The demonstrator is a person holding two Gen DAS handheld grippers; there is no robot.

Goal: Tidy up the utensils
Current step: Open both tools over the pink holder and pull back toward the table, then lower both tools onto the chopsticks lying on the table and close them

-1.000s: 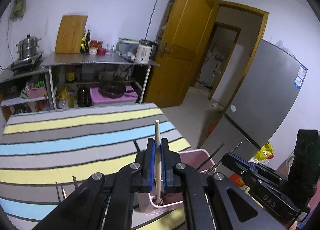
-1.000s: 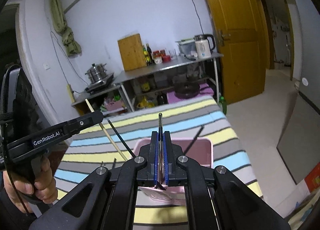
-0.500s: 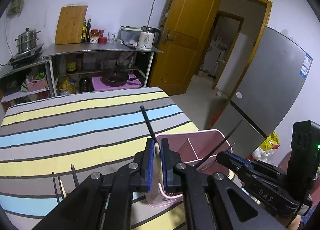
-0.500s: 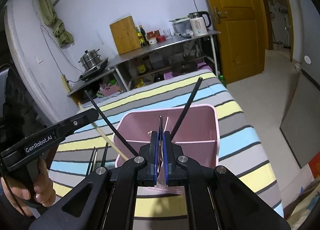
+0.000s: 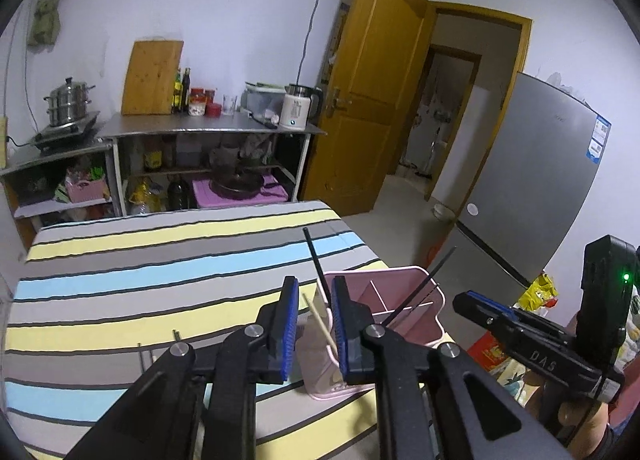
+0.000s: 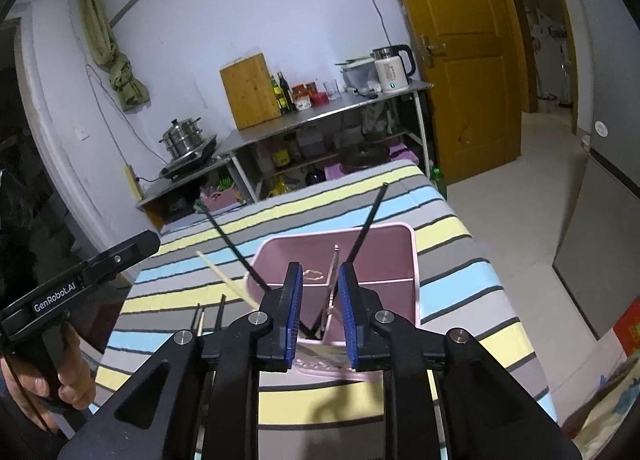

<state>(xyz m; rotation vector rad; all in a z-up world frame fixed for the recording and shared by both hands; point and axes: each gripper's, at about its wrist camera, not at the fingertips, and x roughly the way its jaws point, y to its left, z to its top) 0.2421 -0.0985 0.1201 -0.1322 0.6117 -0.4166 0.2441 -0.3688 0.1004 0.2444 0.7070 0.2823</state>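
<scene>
A pink divided utensil holder (image 6: pixel 400 232) (image 5: pixel 404 292) stands on the striped table. Two black chopsticks (image 6: pixel 366 223) (image 6: pixel 232 246) and a light wooden chopstick (image 6: pixel 226 278) (image 5: pixel 318 318) lean in it. A thin metal utensil (image 6: pixel 333 280) stands in it between my right fingers, untouched. My right gripper (image 6: pixel 319 300) is open just above the holder's near edge. My left gripper (image 5: pixel 314 320) is open beside the holder, with the wooden chopstick loose between its jaws. Several more chopsticks (image 6: pixel 208 316) (image 5: pixel 160 348) lie on the cloth left of the holder.
The table's striped cloth (image 5: pixel 160 260) stretches back to metal shelves (image 5: pixel 208 131) with a kettle, pots and a cutting board. A grey fridge (image 5: pixel 540 187) and an open wooden door (image 5: pixel 380 91) stand to the right past the table edge.
Both grippers have opened and let go: the wooden chopstick from the left and the thin utensil from the right now rest in the holder. Both grippers pulled back a little.
</scene>
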